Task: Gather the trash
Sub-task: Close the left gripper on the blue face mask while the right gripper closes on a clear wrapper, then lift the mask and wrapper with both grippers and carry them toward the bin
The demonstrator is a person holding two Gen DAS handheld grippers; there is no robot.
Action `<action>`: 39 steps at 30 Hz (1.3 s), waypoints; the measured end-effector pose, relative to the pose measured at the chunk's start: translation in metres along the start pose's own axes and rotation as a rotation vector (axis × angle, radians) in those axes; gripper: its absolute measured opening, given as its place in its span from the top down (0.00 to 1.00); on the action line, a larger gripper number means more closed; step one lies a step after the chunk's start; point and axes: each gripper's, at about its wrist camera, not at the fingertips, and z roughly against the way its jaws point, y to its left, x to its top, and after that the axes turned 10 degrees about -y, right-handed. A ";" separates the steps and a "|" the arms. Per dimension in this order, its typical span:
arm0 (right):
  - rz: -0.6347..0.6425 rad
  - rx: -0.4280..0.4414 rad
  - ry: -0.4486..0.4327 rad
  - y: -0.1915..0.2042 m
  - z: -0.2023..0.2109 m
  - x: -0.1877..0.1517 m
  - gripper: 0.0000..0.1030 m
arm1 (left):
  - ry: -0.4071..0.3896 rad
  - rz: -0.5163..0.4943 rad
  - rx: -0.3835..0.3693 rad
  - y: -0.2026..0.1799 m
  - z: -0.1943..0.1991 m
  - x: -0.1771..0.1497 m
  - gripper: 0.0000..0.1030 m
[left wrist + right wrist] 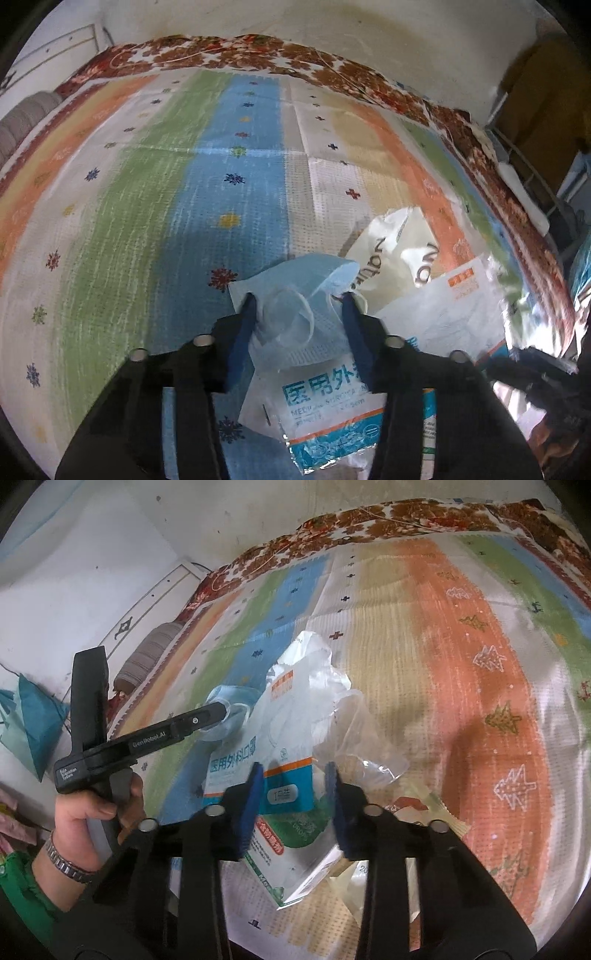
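Blue face mask [310, 295] between left hand-held gripper [297, 297] pads.

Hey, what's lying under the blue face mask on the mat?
The blue face mask lies on a white mask packet with blue print, and partly on the striped mat. How far the packet runs under the mask is covered.

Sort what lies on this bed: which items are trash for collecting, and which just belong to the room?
Trash to collect:
- crumpled pale blue face mask, between the left claw's fingers
- white and blue printed mask wrapper
- crinkled clear plastic bag
- green and white cardboard box, at the right claw

Just lying about:
- striped patterned bedspread
- grey striped bolster
- teal fabric bag
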 end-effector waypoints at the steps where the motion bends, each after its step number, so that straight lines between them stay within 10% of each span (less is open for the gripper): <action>1: 0.002 0.002 0.002 0.001 0.000 0.000 0.81 | 0.006 -0.016 0.024 0.000 -0.002 -0.002 0.82; 2: 0.007 0.004 0.001 0.002 0.001 0.000 0.85 | 0.011 -0.015 0.032 0.002 -0.003 -0.003 0.95; 7: 0.047 0.017 -0.006 0.016 0.008 0.004 1.00 | -0.007 0.008 0.037 0.010 0.008 0.003 0.98; 39: 0.272 -0.051 -0.123 0.119 0.150 -0.010 1.00 | -0.030 0.133 0.014 0.001 0.165 -0.008 0.99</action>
